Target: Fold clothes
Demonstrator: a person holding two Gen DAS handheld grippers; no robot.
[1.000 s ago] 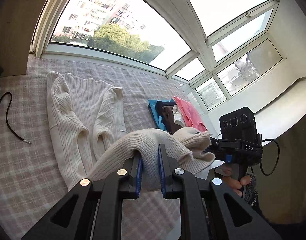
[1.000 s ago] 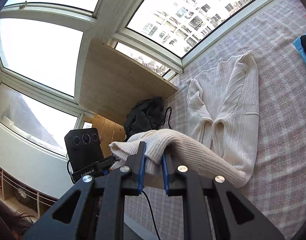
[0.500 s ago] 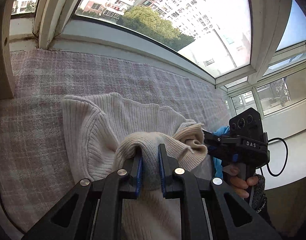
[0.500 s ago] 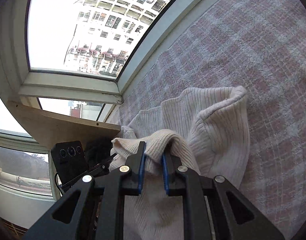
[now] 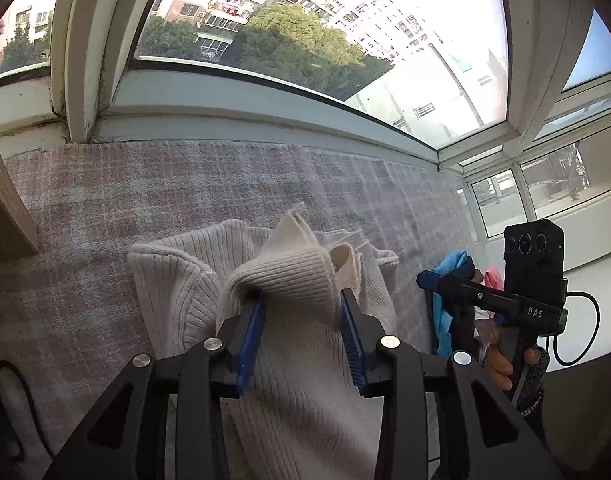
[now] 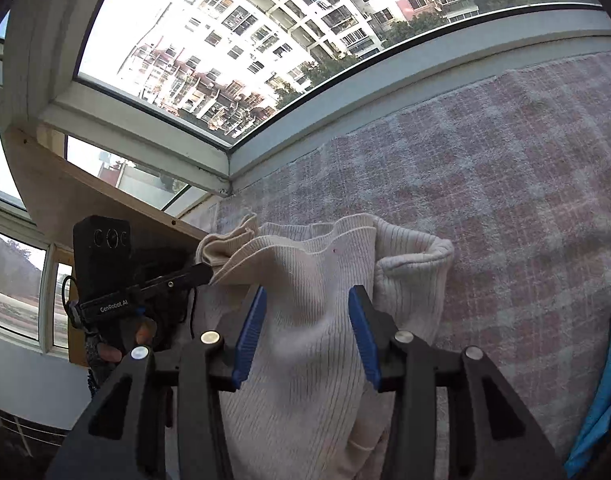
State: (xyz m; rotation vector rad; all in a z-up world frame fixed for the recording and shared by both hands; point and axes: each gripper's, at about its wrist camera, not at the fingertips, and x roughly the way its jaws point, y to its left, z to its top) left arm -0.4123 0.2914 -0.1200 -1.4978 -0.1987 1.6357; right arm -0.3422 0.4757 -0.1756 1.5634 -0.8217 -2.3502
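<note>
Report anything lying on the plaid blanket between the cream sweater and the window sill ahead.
Nothing visible: beyond the cream sweater the plaid blanket runs bare to the window sill. The blue garment lies off to the right.

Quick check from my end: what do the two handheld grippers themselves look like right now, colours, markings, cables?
Both grippers are black, angular frames with silver round fasteners and blue ribbed pads on the fingers. Each carries a black camera box with three lenses. The left gripper reads "GenRobot AI"; the right gripper reads "DAS". A black cable loops from the right one. A dark patterned cuff shows below its handle.
</note>
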